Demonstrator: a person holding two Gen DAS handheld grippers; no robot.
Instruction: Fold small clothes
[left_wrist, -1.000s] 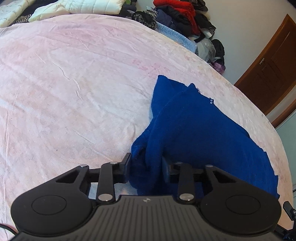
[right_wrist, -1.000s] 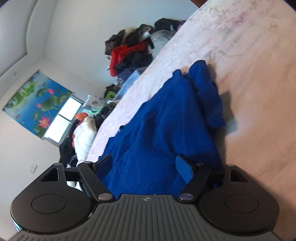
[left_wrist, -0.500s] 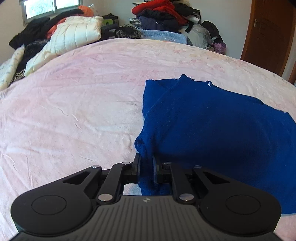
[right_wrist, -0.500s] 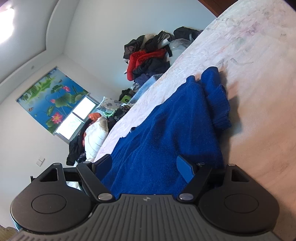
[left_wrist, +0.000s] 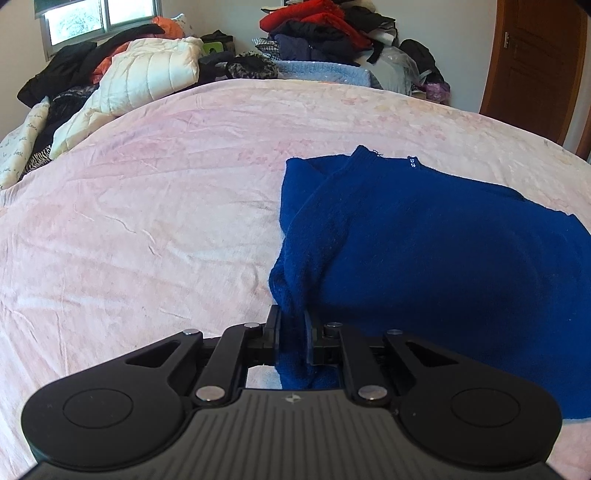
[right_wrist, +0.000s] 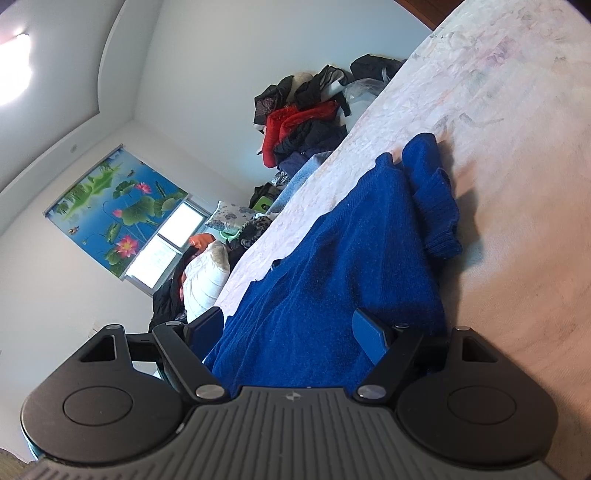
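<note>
Blue sweater (left_wrist: 424, 258) lies on pink bedspread (left_wrist: 147, 221), L gripper (left_wrist: 291, 332) pinched on its near edge, R gripper (right_wrist: 288, 332) spread wide w/ knit between, unclamped; one-sided lift could bunch the fold.

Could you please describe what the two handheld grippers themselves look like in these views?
Both match: the left gripper and right gripper have a ribbed grey housing with a small emblem, round black discs either side, black linkage arms with silver pivots, and flat finger pads. No cables or sleeves show.

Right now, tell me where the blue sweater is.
In the left wrist view the blue sweater lies right of centre on the pink bedspread, its near edge pinched in the left gripper.
</note>
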